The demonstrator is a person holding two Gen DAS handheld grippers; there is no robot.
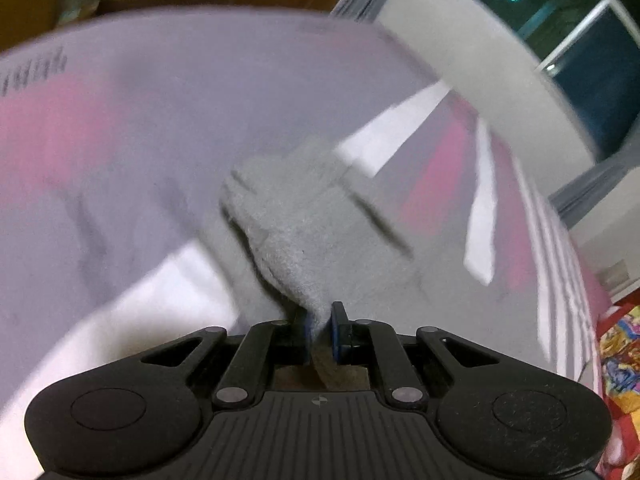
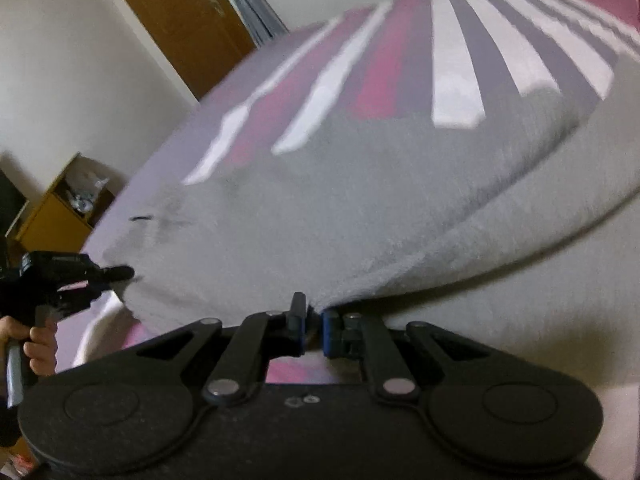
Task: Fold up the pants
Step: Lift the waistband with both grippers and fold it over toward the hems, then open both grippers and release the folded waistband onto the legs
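Observation:
Grey fleece pants (image 2: 340,208) lie spread over a bed with a striped cover. My right gripper (image 2: 314,320) is shut on the near edge of the pants, and a lifted fold of the cloth runs off to the right. In the left wrist view my left gripper (image 1: 320,320) is shut on a bunched corner of the pants (image 1: 296,216), which rises from the pads in a twisted ridge. The left gripper (image 2: 120,274) also shows at the left edge of the right wrist view, held by a hand (image 2: 38,350), its tips at the pants' left corner.
The bed cover (image 2: 456,80) has pink, white and grey stripes. A brown door (image 2: 180,16) and a yellow cabinet (image 2: 52,216) stand beyond the bed's left side. A dark window (image 1: 568,20) and a colourful cloth (image 1: 620,360) show in the left wrist view.

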